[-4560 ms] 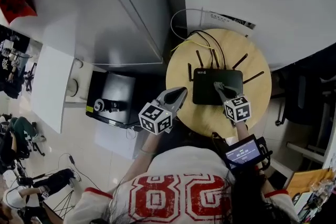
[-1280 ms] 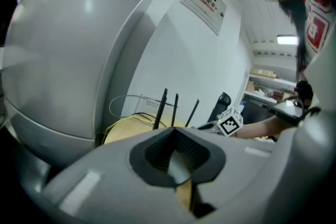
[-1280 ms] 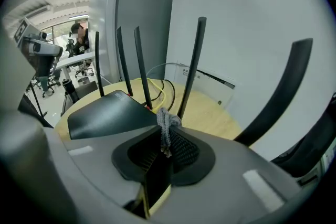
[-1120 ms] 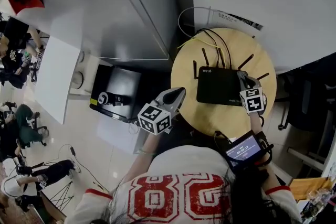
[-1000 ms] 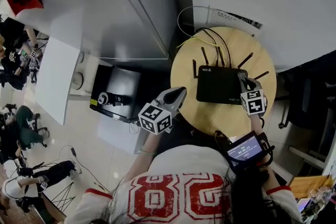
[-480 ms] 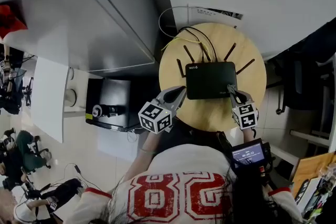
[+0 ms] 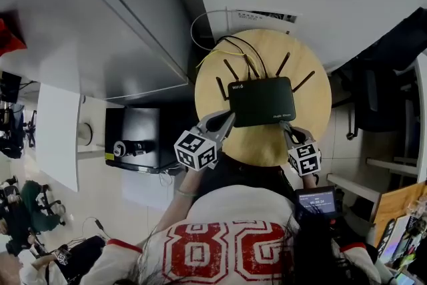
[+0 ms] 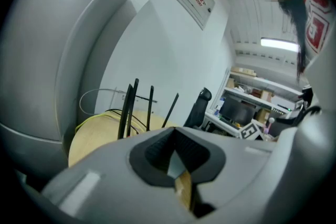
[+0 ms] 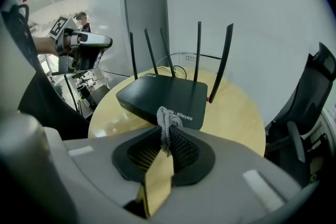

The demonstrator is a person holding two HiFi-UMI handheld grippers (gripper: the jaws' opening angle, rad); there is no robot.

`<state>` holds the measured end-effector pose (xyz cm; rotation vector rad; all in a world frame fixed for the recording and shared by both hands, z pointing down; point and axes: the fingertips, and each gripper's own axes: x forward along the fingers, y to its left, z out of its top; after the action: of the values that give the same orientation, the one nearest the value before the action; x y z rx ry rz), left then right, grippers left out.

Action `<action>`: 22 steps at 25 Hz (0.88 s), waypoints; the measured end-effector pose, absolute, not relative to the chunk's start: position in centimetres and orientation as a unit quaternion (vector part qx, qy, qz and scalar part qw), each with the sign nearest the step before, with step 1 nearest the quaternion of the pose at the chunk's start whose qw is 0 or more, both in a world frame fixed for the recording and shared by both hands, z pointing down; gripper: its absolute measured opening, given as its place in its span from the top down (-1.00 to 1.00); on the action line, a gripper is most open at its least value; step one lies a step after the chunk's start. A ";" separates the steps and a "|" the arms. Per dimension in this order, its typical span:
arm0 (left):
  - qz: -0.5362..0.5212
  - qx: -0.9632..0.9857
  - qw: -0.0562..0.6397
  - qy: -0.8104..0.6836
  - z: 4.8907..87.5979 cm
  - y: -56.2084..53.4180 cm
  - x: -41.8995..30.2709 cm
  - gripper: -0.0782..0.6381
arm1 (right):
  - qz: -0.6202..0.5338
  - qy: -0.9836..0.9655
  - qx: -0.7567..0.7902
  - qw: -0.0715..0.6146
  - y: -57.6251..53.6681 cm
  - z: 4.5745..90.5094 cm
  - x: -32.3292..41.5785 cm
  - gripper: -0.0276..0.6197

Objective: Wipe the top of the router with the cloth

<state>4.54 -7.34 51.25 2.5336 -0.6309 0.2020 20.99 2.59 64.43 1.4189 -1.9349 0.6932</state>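
Observation:
The black router (image 7: 261,101) lies in the middle of a round wooden table (image 7: 313,87), several antennas up along its far side. In the right gripper view the router (image 9: 165,97) sits just ahead of my right gripper (image 9: 165,136), which is shut on a small bunched grey cloth (image 9: 167,122). In the head view the right gripper (image 7: 288,131) is at the router's near right corner, just off its top. My left gripper (image 7: 221,122) hovers at the table's near left edge, shut and empty. The left gripper view shows its closed jaws and the antennas (image 8: 129,107).
Cables (image 7: 230,45) loop behind the router toward the wall. A tall grey cabinet (image 7: 100,30) stands left of the table, with a black box (image 7: 133,137) on the floor below. A dark office chair (image 9: 310,113) is at the right.
The right gripper with the cloth slid from the router's top to its right end, then back to the near right corner. The head view shifted. The left gripper stayed put.

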 end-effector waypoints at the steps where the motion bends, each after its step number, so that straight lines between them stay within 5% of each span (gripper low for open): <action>1: 0.074 0.934 0.258 -0.236 51.2 -7.5 4.4 0.78 | 0.259 -0.736 0.542 0.313 2.1 64.0 21.3 0.78; 13: 0.074 0.917 0.258 -0.295 51.5 -8.4 1.0 0.78 | 0.232 -0.719 0.565 0.331 -5.9 64.5 30.1 0.78; 22: 0.076 0.905 0.265 -0.323 52.3 -8.2 -0.7 0.78 | 0.257 -0.726 0.531 0.352 -7.2 67.9 29.8 0.78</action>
<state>-0.66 -8.25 52.30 2.4468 -0.8736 0.2057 29.84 -7.15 67.92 1.3754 -1.8796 0.6657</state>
